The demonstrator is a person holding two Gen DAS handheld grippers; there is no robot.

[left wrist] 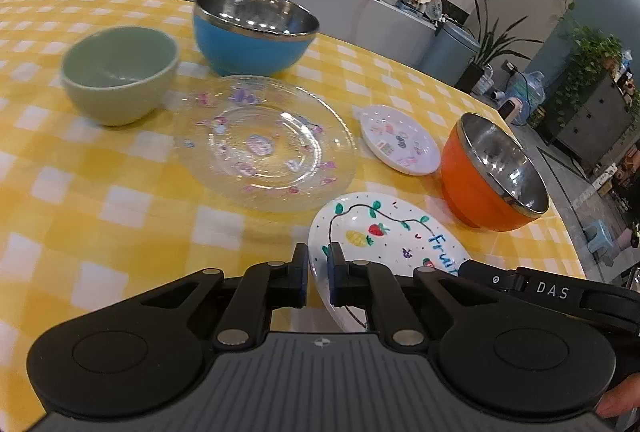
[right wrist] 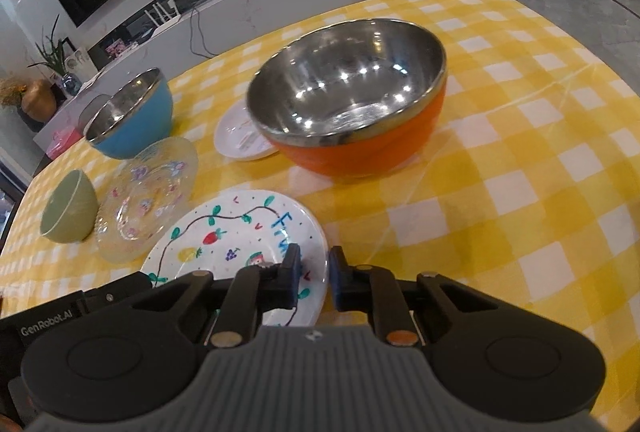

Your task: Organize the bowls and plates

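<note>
yellow checked tablecloth (left wrist: 100, 192), fruit plate (left wrist: 384, 232) pinched at opposite rims — both hand-held grippers

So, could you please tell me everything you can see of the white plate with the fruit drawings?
The fruit plate is white and glossy, likely ceramic, with a vine, strawberry, pineapple, grapes and blue lettering "Fruit". It is empty and lies nearest the cameras on the yellow checked tablecloth, beside the glass plate and before the orange bowl. The left gripper is shut on one rim, the right gripper on the opposite rim.
</note>
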